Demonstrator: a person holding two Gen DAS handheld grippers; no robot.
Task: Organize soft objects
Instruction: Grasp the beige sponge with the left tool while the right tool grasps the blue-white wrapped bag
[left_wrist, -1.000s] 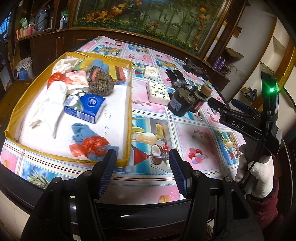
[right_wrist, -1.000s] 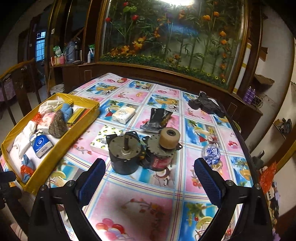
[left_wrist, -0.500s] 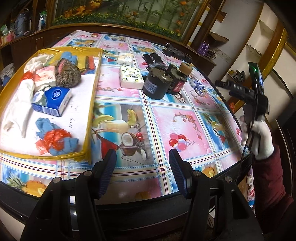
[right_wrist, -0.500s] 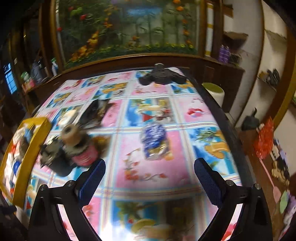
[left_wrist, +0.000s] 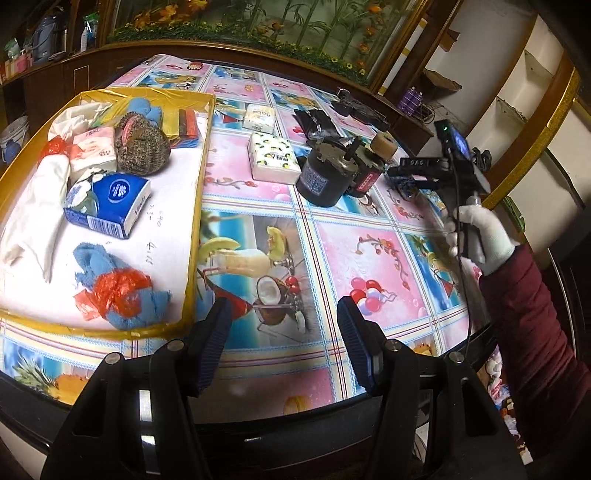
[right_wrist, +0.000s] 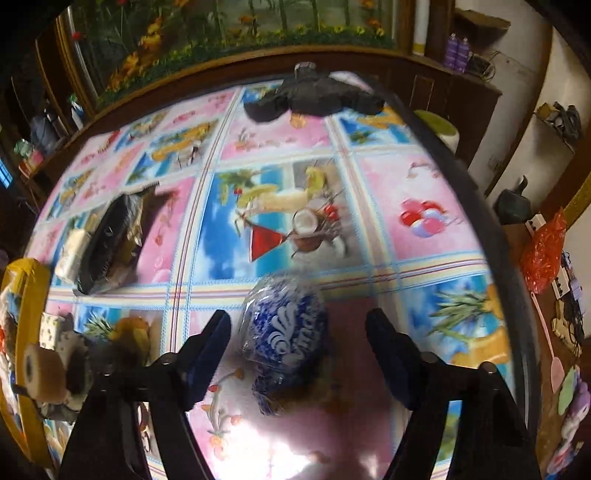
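Closing over a blue-and-white patterned packet (right_wrist: 286, 338), right gripper (right_wrist: 297, 352) noted with jaws about half apart; crinkled, glossy, oval packet lay between the dark ribbed pads (right_wrist: 210, 349), nearer the pad at 9 o'clock, no pressing contact discernible through the blur. Packet rested on the glossy printed tablecloth (right_wrist: 406, 177), toward 6 o'clock in the right wrist view. Flat black foil pouch (right_wrist: 110, 240) observed at 9 o'clock of the packet, well apart.

Left gripper (left_wrist: 282, 343) found roughly half open, nothing between its ridged pads, hovering over the near table edge. Yellow-rimmed tray (left_wrist: 199, 206) with white lining seen at 10 o'clock of it, holding a boxy blue tissue pack (left_wrist: 110, 203), a coarse woven scourer ball (left_wrist: 142, 149), a fuzzy blue cloth (left_wrist: 122, 291) with crumpled red plastic on it, and a limp white cloth (left_wrist: 37, 206). Rectangular lemon-print tissue pack (left_wrist: 273, 162) lay outside the tray at 12 o'clock, just beside a cylindrical black metal motor (left_wrist: 325, 177). White-gloved hand (left_wrist: 480, 236) gripped the right tool at 3 o'clock.
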